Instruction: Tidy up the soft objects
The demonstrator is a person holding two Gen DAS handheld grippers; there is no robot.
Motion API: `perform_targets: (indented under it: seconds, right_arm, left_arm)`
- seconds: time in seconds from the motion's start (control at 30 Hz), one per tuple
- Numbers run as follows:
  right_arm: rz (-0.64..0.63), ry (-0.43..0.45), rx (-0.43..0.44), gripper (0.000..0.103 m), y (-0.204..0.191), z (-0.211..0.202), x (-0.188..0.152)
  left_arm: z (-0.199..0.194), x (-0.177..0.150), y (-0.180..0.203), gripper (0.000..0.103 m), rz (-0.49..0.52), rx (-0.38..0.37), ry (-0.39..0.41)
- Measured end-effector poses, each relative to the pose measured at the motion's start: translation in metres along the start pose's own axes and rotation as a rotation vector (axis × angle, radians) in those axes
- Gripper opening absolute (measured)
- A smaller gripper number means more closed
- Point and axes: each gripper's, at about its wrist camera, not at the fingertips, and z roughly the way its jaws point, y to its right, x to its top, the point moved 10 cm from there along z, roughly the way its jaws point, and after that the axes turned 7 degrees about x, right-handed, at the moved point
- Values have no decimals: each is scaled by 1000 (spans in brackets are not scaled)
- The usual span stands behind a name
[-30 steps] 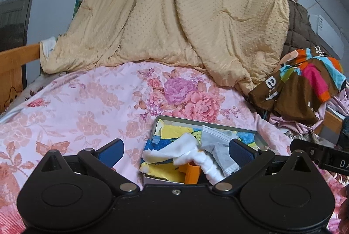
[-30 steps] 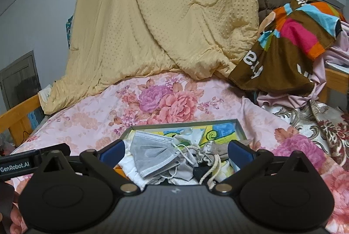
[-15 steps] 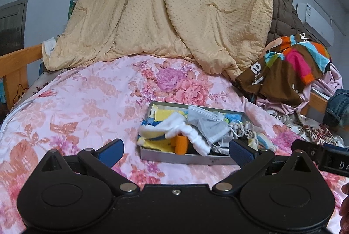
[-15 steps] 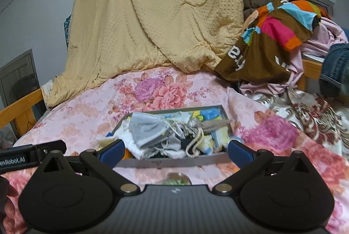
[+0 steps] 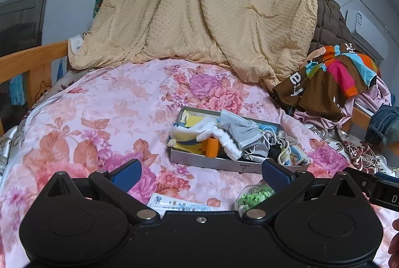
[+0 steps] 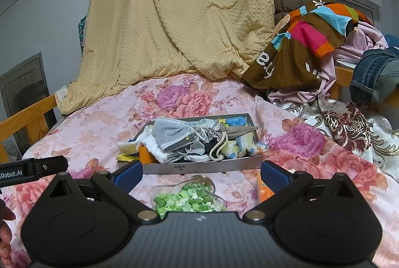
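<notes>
Both tools, left tool and right tool, hang wide and empty short of the tray on the bed, where the mask, socks and other soft bits sit heaped, probably so everything's corralled before sorting.

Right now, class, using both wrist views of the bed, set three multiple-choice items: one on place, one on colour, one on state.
1. Where does the grey face mask lie?
A. in the shallow grey metal tray
B. on the tan quilt
C. in a gripper

2. What colour are the paper stars in the clear jar?
A. red
B. green
C. blue

3. How do the left gripper and right gripper stand?
A. both shut
B. one shut
C. both open

A: the mask tops the tray's pile.
B: green shows through the glass.
C: each gripper's fingers stand apart, holding nothing.
</notes>
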Motion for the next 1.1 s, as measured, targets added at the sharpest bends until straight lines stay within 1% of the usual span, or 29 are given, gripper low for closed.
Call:
perform_targets:
  seconds: [0.27,0.5,0.83,1.1]
  right_arm:
    - [-1,-13,-2,103,-1,-14,-12]
    - [-3,-45,7,103,-5,-23,-25]
    - [-3,-112,1,103,-7,-30,-46]
    - [-8,-142,-7,103,-6,-34,-56]
  left_arm:
    - [-15,-14,1,102,19,2,-11]
    - [-23,-26,3,102,36,2,-42]
    - [-31,-50,2,102,65,39,-108]
    - [-39,-62,1,102,101,69,-126]
